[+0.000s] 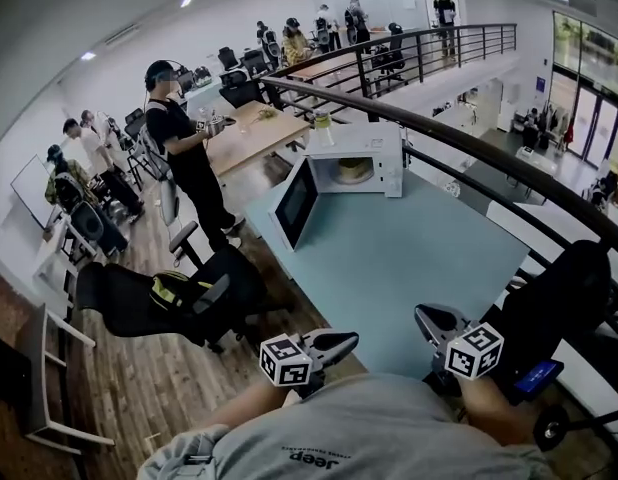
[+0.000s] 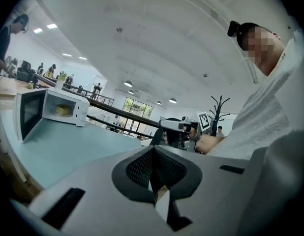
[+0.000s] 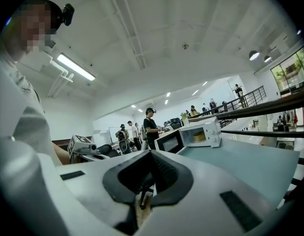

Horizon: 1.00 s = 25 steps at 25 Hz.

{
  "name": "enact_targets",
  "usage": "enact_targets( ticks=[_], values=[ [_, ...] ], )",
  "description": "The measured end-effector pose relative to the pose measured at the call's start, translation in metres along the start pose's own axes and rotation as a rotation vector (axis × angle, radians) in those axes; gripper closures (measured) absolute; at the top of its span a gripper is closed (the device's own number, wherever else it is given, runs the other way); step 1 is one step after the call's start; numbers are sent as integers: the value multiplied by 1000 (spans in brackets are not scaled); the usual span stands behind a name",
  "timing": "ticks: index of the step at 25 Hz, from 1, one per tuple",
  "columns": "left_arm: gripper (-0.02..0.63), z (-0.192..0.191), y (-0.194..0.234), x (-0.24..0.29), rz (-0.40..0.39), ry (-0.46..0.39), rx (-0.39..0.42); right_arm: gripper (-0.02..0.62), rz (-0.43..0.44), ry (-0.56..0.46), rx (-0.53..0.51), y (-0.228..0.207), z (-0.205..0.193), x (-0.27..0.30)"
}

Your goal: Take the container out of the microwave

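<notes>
- The container (image 1: 354,169) sits inside the microwave (image 1: 361,136), whose door (image 1: 296,204) hangs open to the left.
- The microwave stands at the far end of the pale blue table (image 1: 409,268).
- The left gripper (image 1: 341,343) and right gripper (image 1: 426,318) hover at the near edge, well apart from the microwave, both clenched and empty.

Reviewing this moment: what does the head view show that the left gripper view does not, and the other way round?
Only the head view: the left gripper seen from outside with its marker cube, and a black office chair beside the table.
Only the left gripper view: the ceiling with its lights, a coat stand, and the camera on the person's head.
Both: the microwave with its door open, the container inside it, the blue-green table and the right gripper.
</notes>
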<state>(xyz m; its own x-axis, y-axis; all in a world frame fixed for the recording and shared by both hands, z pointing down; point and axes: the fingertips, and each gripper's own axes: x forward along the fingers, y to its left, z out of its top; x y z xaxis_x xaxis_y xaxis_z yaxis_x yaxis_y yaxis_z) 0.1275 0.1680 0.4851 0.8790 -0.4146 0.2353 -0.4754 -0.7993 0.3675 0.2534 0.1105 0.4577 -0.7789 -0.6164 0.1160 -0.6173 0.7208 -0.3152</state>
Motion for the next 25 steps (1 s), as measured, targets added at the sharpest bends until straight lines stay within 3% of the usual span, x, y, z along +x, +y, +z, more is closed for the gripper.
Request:
enact_targets(
  ticks=[6, 10, 16, 25],
  values=[
    [595, -3, 29, 2, 10, 11, -30, 577, -10, 19, 28, -15, -10, 26],
    [595, 5, 73, 8, -2, 8, -45, 577, -42, 49, 42, -31, -17, 53],
    [595, 31, 187, 39, -21, -8, -64, 577, -151, 77, 64, -85, -19, 107],
    [595, 95, 360, 103, -37, -4, 16, 577, -300, 78, 44, -185, 22, 218]
  ],
)
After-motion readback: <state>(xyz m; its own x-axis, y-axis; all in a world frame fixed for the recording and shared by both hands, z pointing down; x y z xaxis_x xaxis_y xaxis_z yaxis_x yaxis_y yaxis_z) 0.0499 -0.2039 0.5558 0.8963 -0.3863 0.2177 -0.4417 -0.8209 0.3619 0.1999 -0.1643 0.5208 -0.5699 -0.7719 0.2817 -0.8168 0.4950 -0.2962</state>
